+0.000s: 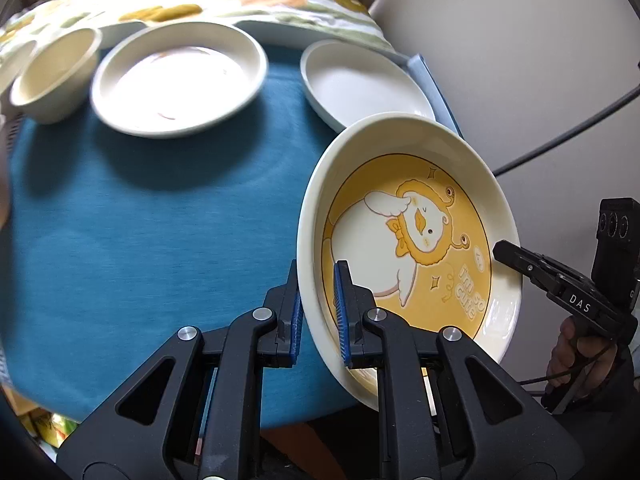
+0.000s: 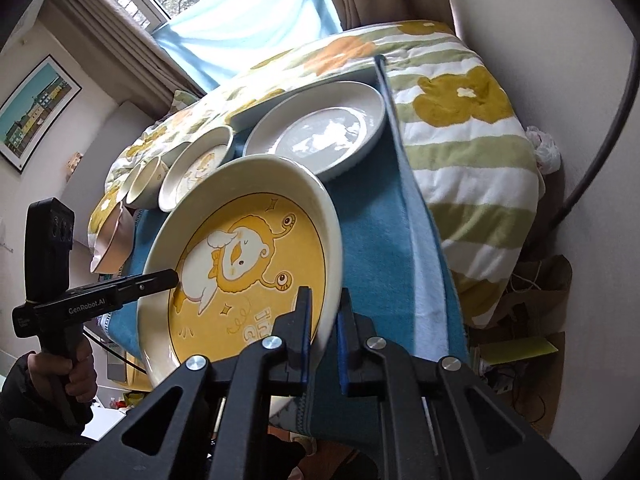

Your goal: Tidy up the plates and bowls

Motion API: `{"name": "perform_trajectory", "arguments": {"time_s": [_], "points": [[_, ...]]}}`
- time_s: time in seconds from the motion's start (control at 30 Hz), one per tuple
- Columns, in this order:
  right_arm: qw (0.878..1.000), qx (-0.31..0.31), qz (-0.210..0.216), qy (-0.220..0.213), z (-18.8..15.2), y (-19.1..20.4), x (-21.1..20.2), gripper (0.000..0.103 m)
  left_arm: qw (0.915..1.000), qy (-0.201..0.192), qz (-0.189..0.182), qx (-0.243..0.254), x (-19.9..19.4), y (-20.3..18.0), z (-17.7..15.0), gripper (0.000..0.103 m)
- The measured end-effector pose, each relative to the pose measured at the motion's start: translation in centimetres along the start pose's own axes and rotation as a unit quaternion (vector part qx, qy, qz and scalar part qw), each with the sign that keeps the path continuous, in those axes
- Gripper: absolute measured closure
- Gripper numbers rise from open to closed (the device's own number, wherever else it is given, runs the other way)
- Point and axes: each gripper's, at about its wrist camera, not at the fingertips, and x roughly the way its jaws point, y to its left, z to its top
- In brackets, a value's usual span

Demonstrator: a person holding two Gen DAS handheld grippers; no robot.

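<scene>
The yellow duck plate [image 1: 408, 248] sits in the lower right of your left wrist view, tilted up on edge and clear of the teal cloth [image 1: 140, 240] below it. Your left claw [image 1: 318, 312] is clamped on its near-left rim: one blue pad lies against the outer wall, the other inside on the yellow field. In that same view your right claw [image 1: 505, 249] reaches in from the right edge of the frame and meets the plate's opposite rim.

In the right wrist view the same plate [image 2: 240, 264] fills the centre-left, leaning. Your right claw [image 2: 323, 328] is pressed shut on its lower right rim, wall between the pads. Your left claw [image 2: 170, 278] comes in from the left, its tip at the rim, with your hand [image 2: 78, 368] on its handle in the lower left corner.

Beyond the plate, on the cloth-covered surface, a grey plate [image 1: 360, 84] lies just behind it, upper centre-right in the left view. A cream plate [image 1: 180, 80] sits upper centre-left, and a small cream bowl [image 1: 56, 74] is just beside that at the upper left. A flowered blanket [image 2: 460, 120] is bunched behind the dishes.
</scene>
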Motion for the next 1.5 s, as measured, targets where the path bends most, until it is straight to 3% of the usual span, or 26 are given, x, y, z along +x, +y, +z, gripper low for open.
{"name": "perform_trajectory", "arguments": {"time_s": [0.2,0.4,0.67,0.83,0.93,1.37,1.5], "points": [[0.999,-0.028,0.017,-0.003,0.9,6.7,1.5,0.093,0.9993,-0.03,0.015,-0.016,-5.5,5.4,0.1,0.091],[0.999,-0.035,0.037,0.01,0.1,13.3,5.6,0.093,0.9984,-0.032,0.036,-0.03,-9.0,12.6,-1.6,0.091],[0.998,-0.022,0.049,0.027,-1.7,18.7,12.5,0.093,0.9977,-0.014,0.052,-0.042,-8.2,21.6,-3.3,0.091],[0.998,-0.029,0.052,0.026,-2.4,20.5,15.4,0.093,0.9971,-0.017,0.027,-0.068,-7.8,25.4,-4.5,0.091],[0.998,-0.032,0.049,0.025,-2.7,20.9,16.0,0.093,0.998,-0.01,0.031,-0.055,-7.3,26.2,-4.8,0.091],[0.999,-0.02,0.038,0.028,-3.0,20.6,16.4,0.093,0.9989,-0.001,-0.019,-0.043,-6.5,27.8,-4.0,0.091],[0.999,-0.017,0.032,0.035,-2.8,20.7,16.6,0.093,0.9996,0.003,-0.004,-0.027,-6.4,27.1,-4.0,0.091]]}}
